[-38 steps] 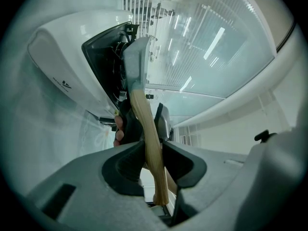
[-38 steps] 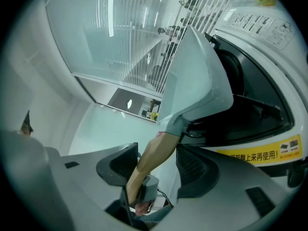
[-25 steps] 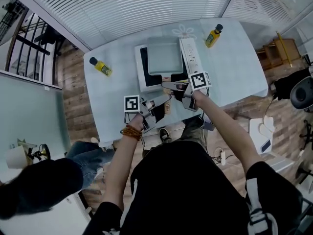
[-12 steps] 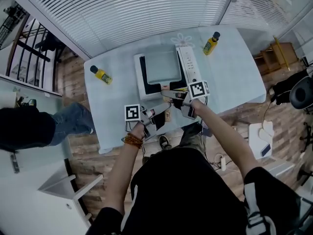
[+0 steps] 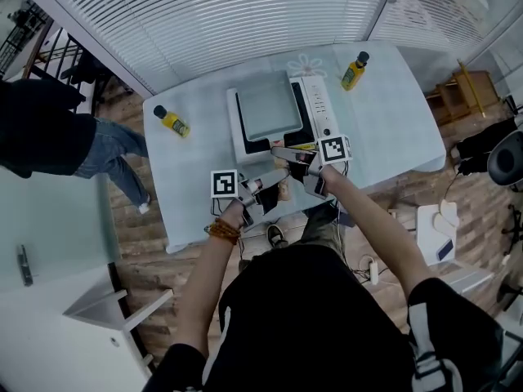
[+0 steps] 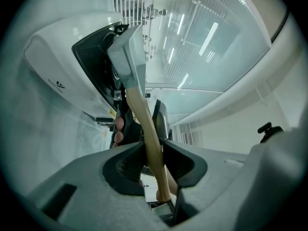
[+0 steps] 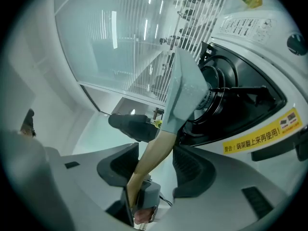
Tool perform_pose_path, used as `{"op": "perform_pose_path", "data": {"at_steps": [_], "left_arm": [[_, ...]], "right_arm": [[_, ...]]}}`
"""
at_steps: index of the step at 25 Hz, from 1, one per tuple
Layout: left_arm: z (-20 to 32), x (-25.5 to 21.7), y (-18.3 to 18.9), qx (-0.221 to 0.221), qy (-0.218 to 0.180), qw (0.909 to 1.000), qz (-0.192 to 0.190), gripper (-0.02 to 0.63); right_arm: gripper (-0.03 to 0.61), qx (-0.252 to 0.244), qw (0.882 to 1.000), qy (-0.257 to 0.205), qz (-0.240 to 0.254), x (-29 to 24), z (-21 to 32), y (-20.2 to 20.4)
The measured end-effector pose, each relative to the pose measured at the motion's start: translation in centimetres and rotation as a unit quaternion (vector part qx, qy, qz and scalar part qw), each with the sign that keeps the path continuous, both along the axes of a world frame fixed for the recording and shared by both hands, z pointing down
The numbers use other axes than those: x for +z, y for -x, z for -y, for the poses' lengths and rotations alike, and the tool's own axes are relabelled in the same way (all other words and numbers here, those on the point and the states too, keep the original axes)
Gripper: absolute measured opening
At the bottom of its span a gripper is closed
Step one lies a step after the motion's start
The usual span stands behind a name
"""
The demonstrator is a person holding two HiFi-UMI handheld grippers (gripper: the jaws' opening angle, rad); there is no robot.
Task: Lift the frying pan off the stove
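A square grey frying pan (image 5: 263, 104) sits over the black top of a white stove (image 5: 317, 109) on the pale table. Its wooden handle (image 6: 137, 105) points toward me. My left gripper (image 5: 263, 182) is shut on the handle's near end, both pads against the wood (image 6: 153, 148). My right gripper (image 5: 288, 155) holds the same handle closer to the pan; the handle runs aslant between its jaws (image 7: 155, 150). In the right gripper view the pan's near edge (image 7: 185, 93) stands above the burner (image 7: 226, 93).
One yellow bottle (image 5: 174, 122) stands on the table (image 5: 392, 113) left of the stove, another (image 5: 354, 68) at the back right. A person (image 5: 49, 129) stands on the floor to the left. The table's front edge lies just under my grippers.
Both grippers stay on the handle with little shift. The bystander at the left has walked from the lower left up along the table's left side.
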State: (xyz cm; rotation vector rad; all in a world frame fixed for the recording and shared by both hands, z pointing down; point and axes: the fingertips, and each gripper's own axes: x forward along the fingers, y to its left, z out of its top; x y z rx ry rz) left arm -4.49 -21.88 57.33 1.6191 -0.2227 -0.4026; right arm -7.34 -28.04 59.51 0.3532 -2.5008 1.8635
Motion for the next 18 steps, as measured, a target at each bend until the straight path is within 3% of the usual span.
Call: {"op": "perform_pose_path", "data": {"at_steps": [18], "left_arm": [[-0.5,-1.2,0.2,0.005,-0.01,0.9998,0.015,0.127]], "right_arm": [[0.198,0.021,0.999,0.0,0.04,-0.7,0.0,0.1]]}}
